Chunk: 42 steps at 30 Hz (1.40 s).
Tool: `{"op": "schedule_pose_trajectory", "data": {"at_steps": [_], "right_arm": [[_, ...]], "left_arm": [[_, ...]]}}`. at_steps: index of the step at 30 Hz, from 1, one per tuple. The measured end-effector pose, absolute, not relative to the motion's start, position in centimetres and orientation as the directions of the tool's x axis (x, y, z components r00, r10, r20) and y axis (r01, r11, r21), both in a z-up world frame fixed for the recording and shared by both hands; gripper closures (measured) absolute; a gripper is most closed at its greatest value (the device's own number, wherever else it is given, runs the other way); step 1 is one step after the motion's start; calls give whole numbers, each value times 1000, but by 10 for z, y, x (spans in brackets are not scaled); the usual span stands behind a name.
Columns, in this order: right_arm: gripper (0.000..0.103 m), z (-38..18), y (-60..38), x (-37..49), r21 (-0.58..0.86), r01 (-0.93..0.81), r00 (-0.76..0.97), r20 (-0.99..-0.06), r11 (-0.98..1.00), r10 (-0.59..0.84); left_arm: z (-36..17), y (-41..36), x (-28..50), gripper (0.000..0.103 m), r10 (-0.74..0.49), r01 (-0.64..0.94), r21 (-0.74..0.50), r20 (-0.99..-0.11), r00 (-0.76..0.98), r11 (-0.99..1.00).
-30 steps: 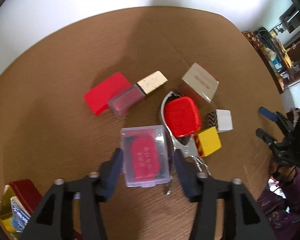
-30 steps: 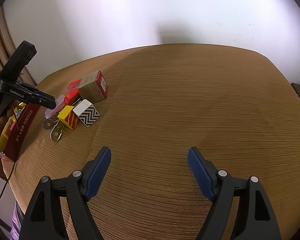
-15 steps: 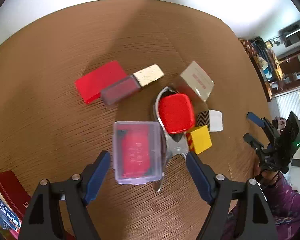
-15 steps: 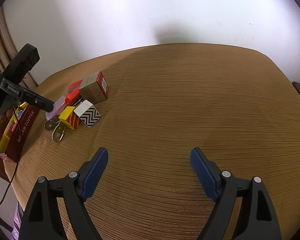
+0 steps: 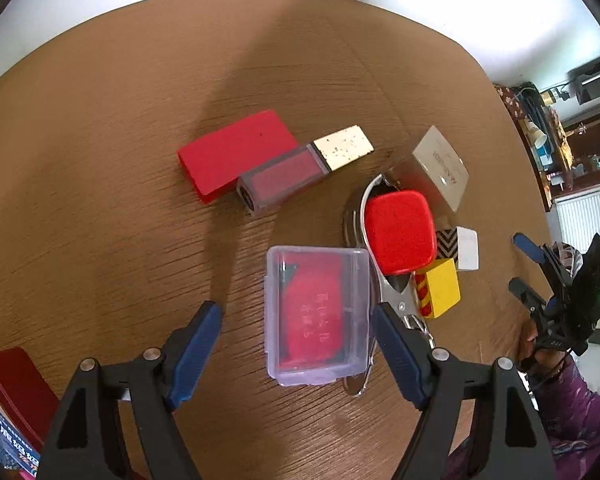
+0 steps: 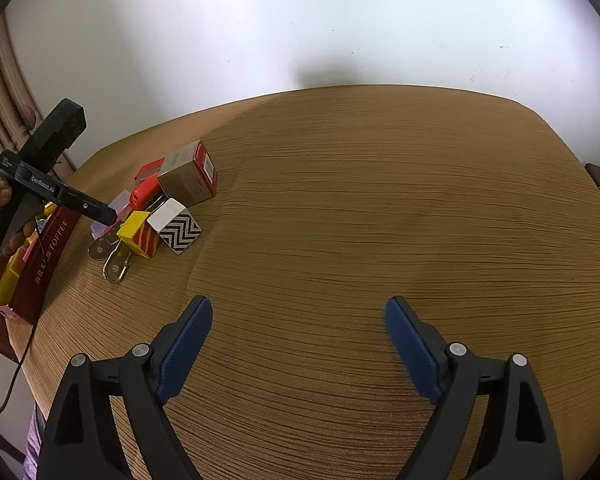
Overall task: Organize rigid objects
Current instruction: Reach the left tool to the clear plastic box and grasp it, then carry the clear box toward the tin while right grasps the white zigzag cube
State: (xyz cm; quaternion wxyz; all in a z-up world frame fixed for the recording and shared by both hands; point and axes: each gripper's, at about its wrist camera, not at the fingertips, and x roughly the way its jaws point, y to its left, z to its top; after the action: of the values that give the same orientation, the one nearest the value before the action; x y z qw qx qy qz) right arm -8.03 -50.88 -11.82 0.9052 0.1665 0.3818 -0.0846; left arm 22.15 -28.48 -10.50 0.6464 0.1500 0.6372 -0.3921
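Jaws apart; clear case [image 5: 318, 316] lengthwise between.

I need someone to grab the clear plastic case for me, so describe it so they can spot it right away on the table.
On the brown wooden table, look at the cluster of small boxes and blocks. The clear plastic case lies at the cluster's near edge, between the open left tongs, beside the red square lid. It is the only see-through hinged box, with a red card printed with pale characters inside.
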Motion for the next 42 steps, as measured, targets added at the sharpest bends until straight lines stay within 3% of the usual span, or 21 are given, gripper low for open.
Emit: {"op": "schedule_pose_trajectory", "data": {"at_steps": [6, 8, 11, 16, 18, 19, 25, 33, 38, 42], "right_arm": [[14, -118, -508, -80, 238, 279, 694, -720, 930, -24], [13, -118, -509, -80, 238, 278, 693, -720, 930, -23], [13, -118, -509, -80, 239, 277, 693, -720, 931, -21], [11, -117, -508, -82, 239, 278, 693, -720, 930, -22], [11, -117, -508, -82, 240, 277, 692, -721, 930, -19], [11, -117, -508, -82, 240, 279, 691, -723, 930, -21], [11, -117, -506, -79, 238, 286, 684, -729, 928, -23], [11, -109, -497, -80, 240, 237, 711, -703, 941, 1], [11, -91, -477, -64, 216, 82, 757, -649, 973, 80], [23, -86, -453, -25, 118, -81, 737, -661, 990, 139]], "left_arm": [[-105, -282, 224, 23, -302, 665, -290, -948, -101, 688], [-105, -287, 216, 23, -248, 711, -214, -967, -57, 670], [-112, -301, 198, 10, -103, 753, -16, -992, 69, 658], [-108, -292, 201, 13, -150, 727, -48, -986, 77, 685], [-104, -290, 193, 29, -155, 743, -16, -981, 119, 669], [-102, -289, 188, 45, -169, 750, -21, -978, 121, 661], [-94, -279, 160, 46, -180, 771, 23, -968, 177, 636], [-50, -227, 118, 46, -322, 652, -95, -917, 238, 752], [-25, -185, 102, 45, -399, 564, -214, -889, 227, 797], [-8, -145, 85, 45, -426, 483, -276, -874, 234, 831]]}}
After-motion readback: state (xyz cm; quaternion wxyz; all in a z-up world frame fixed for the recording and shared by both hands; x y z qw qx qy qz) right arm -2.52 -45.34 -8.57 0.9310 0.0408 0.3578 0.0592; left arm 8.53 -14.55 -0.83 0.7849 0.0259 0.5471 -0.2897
